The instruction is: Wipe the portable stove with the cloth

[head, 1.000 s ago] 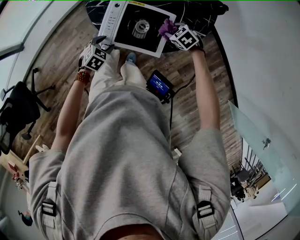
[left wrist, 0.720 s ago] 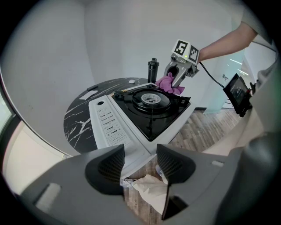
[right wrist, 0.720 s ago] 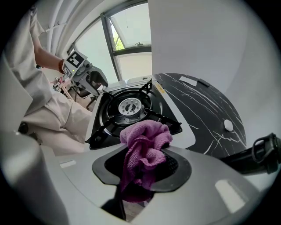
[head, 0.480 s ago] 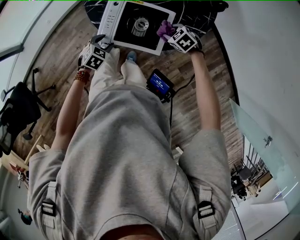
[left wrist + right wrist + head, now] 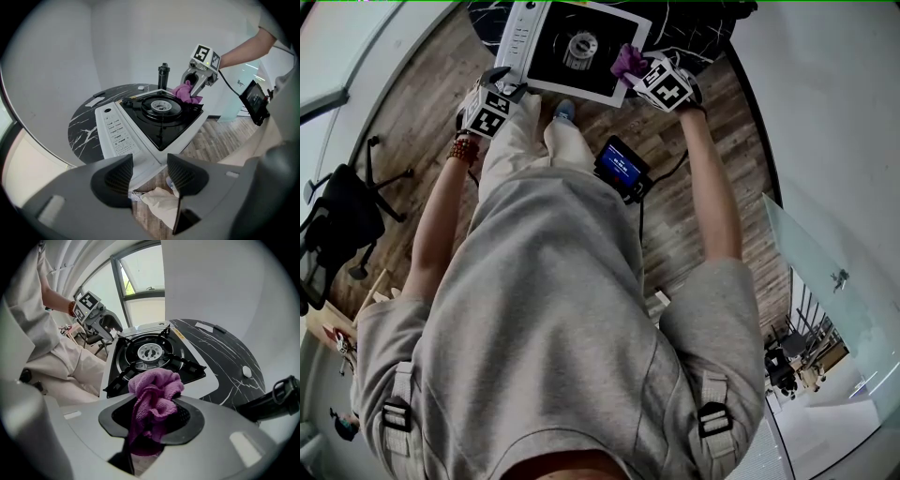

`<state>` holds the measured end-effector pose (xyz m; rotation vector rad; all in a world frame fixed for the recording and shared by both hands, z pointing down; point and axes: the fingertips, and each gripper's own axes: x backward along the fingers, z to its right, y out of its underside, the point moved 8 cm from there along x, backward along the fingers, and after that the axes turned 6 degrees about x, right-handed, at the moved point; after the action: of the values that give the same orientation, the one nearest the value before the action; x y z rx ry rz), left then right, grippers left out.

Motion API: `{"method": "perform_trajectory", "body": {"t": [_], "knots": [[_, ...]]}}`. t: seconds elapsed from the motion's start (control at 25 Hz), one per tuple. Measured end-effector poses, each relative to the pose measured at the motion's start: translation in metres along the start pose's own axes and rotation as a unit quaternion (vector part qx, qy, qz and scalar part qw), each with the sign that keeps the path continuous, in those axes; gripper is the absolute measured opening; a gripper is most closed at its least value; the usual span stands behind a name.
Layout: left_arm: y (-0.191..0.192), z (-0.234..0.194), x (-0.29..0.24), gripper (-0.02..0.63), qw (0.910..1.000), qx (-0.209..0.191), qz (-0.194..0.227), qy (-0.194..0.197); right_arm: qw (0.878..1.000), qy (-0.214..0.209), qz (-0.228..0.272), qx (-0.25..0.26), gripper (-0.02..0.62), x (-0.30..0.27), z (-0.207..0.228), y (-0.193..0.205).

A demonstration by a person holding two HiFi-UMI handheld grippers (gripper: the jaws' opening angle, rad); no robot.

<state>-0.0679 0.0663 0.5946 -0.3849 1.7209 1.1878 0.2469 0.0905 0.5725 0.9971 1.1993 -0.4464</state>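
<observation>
Purple cloth [image 5: 157, 385] — being clenched by right gripper [image 5: 154, 417], riding portable stove's [image 5: 546, 64] right edge, nearer its front corner than a second ago. Left gripper [image 5: 148, 172] — jaws gaping around stove's front-left corner, staying put.

No word, brand or number can be read anywhere. The portable stove [image 5: 581, 52] has rows of small dark print on its white control panel [image 5: 115, 133], which runs along one long edge of the stove, but the print is too fine to make out. A yellow strip label [image 5: 179, 335] on the opposite rim is just as illegible. The left marker cube [image 5: 490, 114] on the left gripper [image 5: 149, 171] and the right marker cube [image 5: 666, 82] on the right gripper [image 5: 151, 404] bear black-and-white square code patterns, not letters. A white sticker [image 5: 205, 326] near the far edge of the table [image 5: 225, 357] shows no legible print. The blue screen of a small device [image 5: 622, 167] carries lines too small to read.
</observation>
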Motion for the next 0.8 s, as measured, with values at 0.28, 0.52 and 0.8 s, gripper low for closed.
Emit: {"method": "perform_trajectory", "body": {"t": [0.28, 0.52, 0.8], "knots": [[-0.002, 0.001, 0.001, 0.230, 1.0000, -0.001, -0.001, 0.000, 1.000, -0.009, 0.007, -0.013, 0.153, 0.003, -0.009, 0.001], [-0.001, 0.000, 0.000, 0.230, 1.0000, -0.001, -0.006, 0.001, 1.000, -0.009, 0.020, -0.021, 0.153, 0.002, -0.018, 0.004], [-0.002, 0.000, 0.002, 0.230, 1.0000, 0.002, -0.008, 0.001, 0.999, -0.013, 0.029, -0.028, 0.158, 0.003, -0.033, 0.007]]}}
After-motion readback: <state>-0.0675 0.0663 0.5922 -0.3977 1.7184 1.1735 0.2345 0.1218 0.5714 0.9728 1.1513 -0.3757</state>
